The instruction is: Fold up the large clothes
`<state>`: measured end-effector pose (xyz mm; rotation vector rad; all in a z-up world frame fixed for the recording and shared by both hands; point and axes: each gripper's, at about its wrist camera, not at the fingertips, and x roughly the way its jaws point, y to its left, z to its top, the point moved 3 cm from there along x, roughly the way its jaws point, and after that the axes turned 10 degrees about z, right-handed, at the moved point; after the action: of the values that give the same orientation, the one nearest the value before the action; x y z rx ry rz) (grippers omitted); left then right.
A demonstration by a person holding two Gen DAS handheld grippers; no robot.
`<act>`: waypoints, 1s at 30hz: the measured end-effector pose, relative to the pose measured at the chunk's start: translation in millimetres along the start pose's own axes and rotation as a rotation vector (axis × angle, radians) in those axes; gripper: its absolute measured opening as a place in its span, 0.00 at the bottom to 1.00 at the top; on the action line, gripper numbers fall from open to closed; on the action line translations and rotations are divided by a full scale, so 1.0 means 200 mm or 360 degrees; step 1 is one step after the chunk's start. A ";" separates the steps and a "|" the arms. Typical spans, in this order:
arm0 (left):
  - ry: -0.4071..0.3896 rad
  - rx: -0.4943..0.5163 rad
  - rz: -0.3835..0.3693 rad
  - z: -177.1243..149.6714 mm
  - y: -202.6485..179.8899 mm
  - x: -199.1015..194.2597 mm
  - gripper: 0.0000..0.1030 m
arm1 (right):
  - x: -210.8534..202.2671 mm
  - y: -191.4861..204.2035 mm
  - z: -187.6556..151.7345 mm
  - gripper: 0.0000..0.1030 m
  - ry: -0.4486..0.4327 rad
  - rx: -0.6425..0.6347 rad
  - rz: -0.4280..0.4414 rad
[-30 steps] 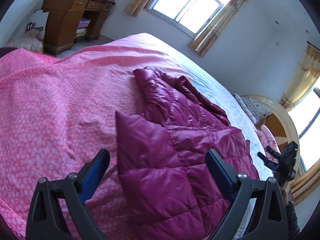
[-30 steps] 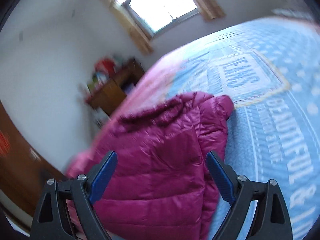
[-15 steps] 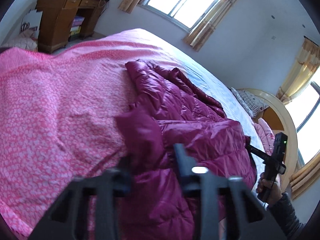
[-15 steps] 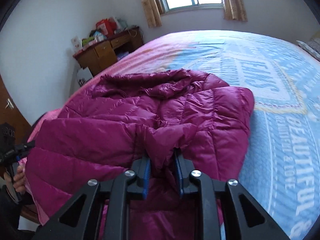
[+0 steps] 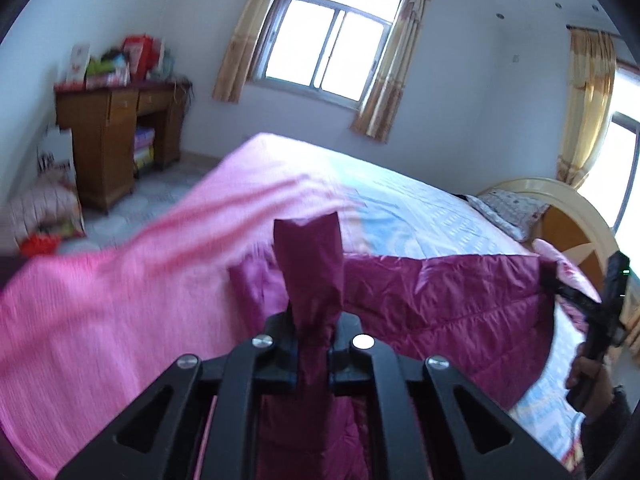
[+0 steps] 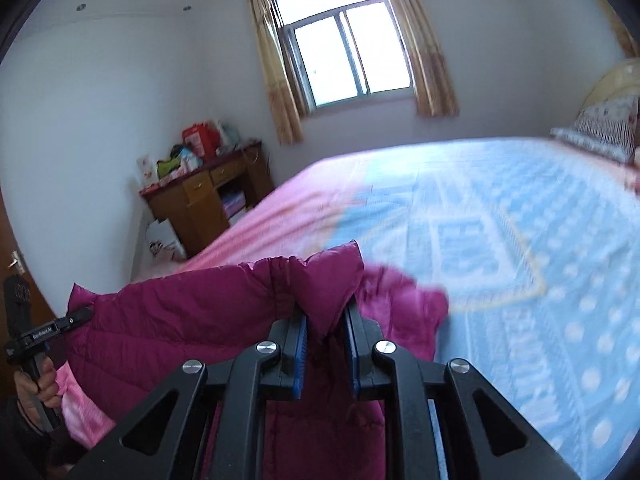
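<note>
- My left gripper (image 5: pixel 313 354): jaws clamped on a bunched corner of the magenta down jacket (image 5: pixel 452 304), fabric sticking up between them.
- My right gripper (image 6: pixel 326 344): jaws clamped on another fold of the jacket's edge, blue pads pressing both sides.
- Jacket stretched between both grippers, lifted above the bed (image 6: pixel 520 240); lower part hangs, far end seems to drape toward the pink-and-blue bedspread.
- Motion blur on bedspread in both views.
- Wooden desk (image 5: pixel 116 128) by the wall, cluttered on top; curtained window (image 6: pixel 348 60) behind the bed.
</note>
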<state>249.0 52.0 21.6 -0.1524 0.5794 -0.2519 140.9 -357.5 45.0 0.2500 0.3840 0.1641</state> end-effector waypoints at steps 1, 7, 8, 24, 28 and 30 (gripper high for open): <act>-0.0017 0.0007 0.0027 0.06 -0.02 0.04 0.09 | 0.03 0.00 0.04 0.16 -0.0013 -0.0015 -0.0019; -0.0027 -0.0001 0.0166 0.35 -0.14 0.38 0.09 | 0.30 -0.10 0.29 0.16 -0.0062 -0.0009 -0.0173; -0.0024 0.0002 0.0183 0.36 -0.15 0.44 0.09 | 0.35 -0.12 0.30 0.16 -0.0054 0.0004 -0.0200; 0.0330 0.0064 0.0566 0.01 -0.15 1.20 0.16 | 0.98 -0.61 -0.10 0.16 0.0285 0.0247 -0.0525; 0.0400 0.0085 0.0613 0.01 -0.18 1.27 0.19 | 1.03 -0.62 -0.14 0.16 0.0366 0.0247 -0.0570; 0.0423 0.0096 0.0634 0.01 -0.19 1.29 0.20 | 1.06 -0.64 -0.15 0.16 0.0427 0.0259 -0.0587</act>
<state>450.0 -56.0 -102.8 0.0578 0.8501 0.0997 336.9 -430.0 -91.3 0.3142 0.7039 -0.1994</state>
